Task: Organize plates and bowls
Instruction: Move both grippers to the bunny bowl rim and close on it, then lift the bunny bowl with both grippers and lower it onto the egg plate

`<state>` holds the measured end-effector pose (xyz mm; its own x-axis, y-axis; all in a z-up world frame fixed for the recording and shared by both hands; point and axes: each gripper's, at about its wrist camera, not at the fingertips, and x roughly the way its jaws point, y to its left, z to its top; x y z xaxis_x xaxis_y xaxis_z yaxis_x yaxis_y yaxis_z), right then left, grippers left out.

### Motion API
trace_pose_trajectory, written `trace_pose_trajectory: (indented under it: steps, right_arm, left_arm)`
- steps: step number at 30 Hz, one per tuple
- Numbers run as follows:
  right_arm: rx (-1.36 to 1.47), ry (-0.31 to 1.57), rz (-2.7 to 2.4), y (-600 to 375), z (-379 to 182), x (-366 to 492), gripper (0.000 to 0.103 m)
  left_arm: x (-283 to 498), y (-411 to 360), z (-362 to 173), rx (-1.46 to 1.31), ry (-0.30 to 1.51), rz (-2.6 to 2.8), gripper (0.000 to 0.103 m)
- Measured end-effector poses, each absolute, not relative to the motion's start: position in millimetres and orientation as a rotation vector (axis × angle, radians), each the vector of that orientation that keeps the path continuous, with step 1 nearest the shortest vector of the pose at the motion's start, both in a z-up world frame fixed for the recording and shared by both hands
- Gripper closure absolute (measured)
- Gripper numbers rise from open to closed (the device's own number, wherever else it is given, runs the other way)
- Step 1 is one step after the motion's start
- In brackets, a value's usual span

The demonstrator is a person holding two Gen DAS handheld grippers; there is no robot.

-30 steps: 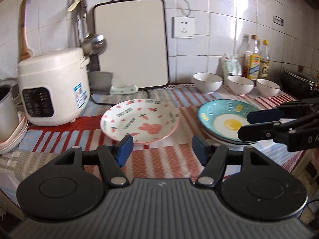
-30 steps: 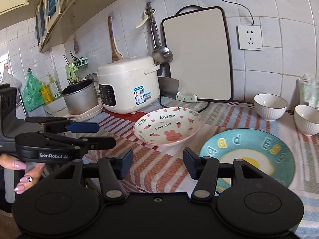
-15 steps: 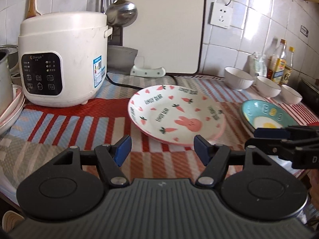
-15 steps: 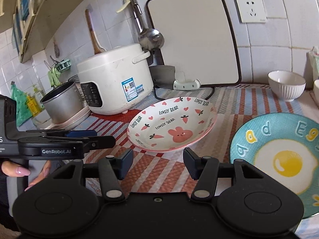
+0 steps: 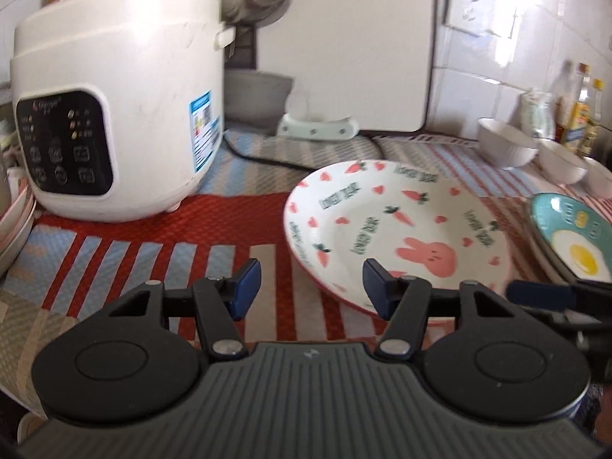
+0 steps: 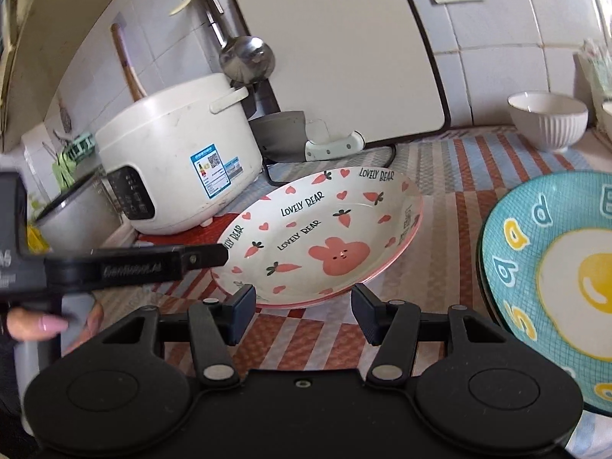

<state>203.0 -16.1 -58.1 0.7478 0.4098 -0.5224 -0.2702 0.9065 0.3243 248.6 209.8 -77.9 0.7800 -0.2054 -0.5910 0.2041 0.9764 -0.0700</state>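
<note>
A white plate with pink rabbit and carrots (image 5: 401, 222) (image 6: 325, 229) lies on the striped cloth. My left gripper (image 5: 311, 288) is low at the plate's near-left rim, which lies between its blue pads; the jaws are closing and neither pad presses on it. In the right wrist view, the left gripper (image 6: 206, 256) reaches to the plate's left edge. My right gripper (image 6: 303, 306) stands open just before the plate's near rim, gripping nothing. A teal fried-egg plate (image 5: 573, 237) (image 6: 554, 267) sits to the right. White bowls (image 5: 505, 145) (image 6: 547, 118) stand at the back right.
A white rice cooker (image 5: 114, 114) (image 6: 172, 160) stands close on the left of the rabbit plate. Behind are a cutting board (image 6: 336, 49), a ladle (image 6: 246, 57) and a knife handle (image 6: 332, 145). A metal pot (image 6: 76, 214) is far left, bottles (image 5: 581, 114) far right.
Both grippers have come lower and closer to the rabbit plate, which now looms larger. The left gripper's jaws have narrowed a little; the right gripper's gap is unchanged.
</note>
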Motion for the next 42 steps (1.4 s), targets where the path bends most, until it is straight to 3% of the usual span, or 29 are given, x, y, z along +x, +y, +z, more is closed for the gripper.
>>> trace_pose_trajectory:
  steps: [15,18,20,21,30,42]
  right_arm:
    - [0.393,0.631,0.249,-25,-79,241,0.039]
    - [0.427,0.626,0.216,-24,-82,248,0.043]
    - [0.398,0.623,0.183,-21,-82,250,0.057]
    - [0.373,0.622,0.162,-20,-83,250,0.069]
    - [0.310,0.615,0.163,-22,-83,253,0.069]
    - [0.351,0.636,0.268,-33,-76,246,0.069]
  left_arm:
    - [294,221,-99,-0.201,0.680,-0.199,0.088]
    - [295,224,-106,-0.272,0.680,-0.204,0.088]
    - [293,221,-106,-0.260,0.670,-0.194,0.087]
    - [292,219,-107,-0.256,0.668,-0.188,0.086]
    - [292,223,-109,-0.360,0.707,-0.179,0.085]
    - [251,198,-94,-0.115,0.484,-0.087,0.086]
